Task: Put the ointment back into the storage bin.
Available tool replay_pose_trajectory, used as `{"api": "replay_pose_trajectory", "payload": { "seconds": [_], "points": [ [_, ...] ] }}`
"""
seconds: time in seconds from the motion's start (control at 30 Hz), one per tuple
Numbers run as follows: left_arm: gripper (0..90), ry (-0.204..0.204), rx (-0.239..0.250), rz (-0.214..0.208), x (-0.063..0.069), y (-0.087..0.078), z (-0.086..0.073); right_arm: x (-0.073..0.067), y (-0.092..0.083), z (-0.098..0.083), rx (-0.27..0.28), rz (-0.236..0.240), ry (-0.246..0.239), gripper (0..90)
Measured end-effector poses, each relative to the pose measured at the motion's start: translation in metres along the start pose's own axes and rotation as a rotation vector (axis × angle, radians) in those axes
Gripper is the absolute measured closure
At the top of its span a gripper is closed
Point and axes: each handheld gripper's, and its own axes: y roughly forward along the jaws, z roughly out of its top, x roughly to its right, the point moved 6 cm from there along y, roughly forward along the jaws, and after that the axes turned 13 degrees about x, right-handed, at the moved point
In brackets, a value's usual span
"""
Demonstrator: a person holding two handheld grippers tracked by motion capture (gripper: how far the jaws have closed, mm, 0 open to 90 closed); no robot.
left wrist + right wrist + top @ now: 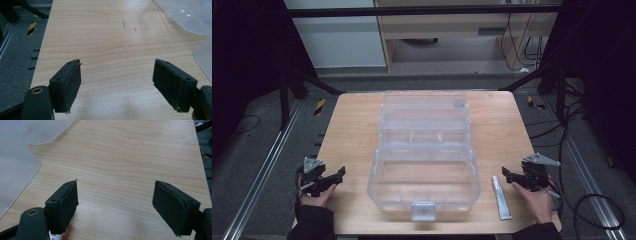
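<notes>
A clear plastic organiser box stands open in the middle of the wooden table, with its lid tilted back and a latch at the front. A small white tube lies on the table right of the box. My left gripper rests near the table's left front edge, open and holding nothing. My right gripper sits at the right front, open, just right of the tube; the tube's end peeks under its left jaw. The box's corner shows at the left in the right gripper view.
The box's edge lies to the right in the left gripper view. Dark frame bars and cables surround the table on the floor. A wooden cabinet stands beyond the far edge.
</notes>
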Motion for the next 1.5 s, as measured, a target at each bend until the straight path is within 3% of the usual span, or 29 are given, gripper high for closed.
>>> {"api": "replay_pose_trajectory", "payload": {
  "seconds": [0.13, 0.33, 0.43, 0.5, 0.63, 0.87, 1.5],
  "points": [
    [23.2, 0.011, -0.007, 0.002, -0.001, -0.001, -0.001, -0.005, -0.005, 0.003, -0.03, 0.003, -0.021, 20.3],
    [23.5, 0.01, -0.013, 0.0, 0.0, 0.001, -0.002, -0.019, -0.016, 0.016, -0.027, 0.03, -0.059, 20.7],
    [23.5, 0.018, -0.02, 0.0, 0.0, 0.001, -0.002, -0.021, -0.02, 0.023, -0.01, 0.026, -0.053, 20.4],
    [23.6, 0.021, -0.022, 0.0, 0.0, 0.001, -0.002, -0.024, -0.024, 0.028, -0.022, 0.039, -0.036, 20.5],
    [23.7, 0.019, -0.023, 0.003, 0.0, 0.001, -0.002, -0.026, -0.029, 0.035, -0.045, 0.039, -0.065, 22.7],
    [24.1, 0.025, -0.028, 0.005, 0.0, 0.001, -0.002, -0.042, -0.036, 0.044, -0.133, 0.102, -0.091, 25.3],
    [24.3, 0.05, -0.045, 0.001, 0.001, 0.002, -0.003, -0.062, -0.031, 0.049, -0.255, 0.122, -0.113, 29.3]
  ]
}}
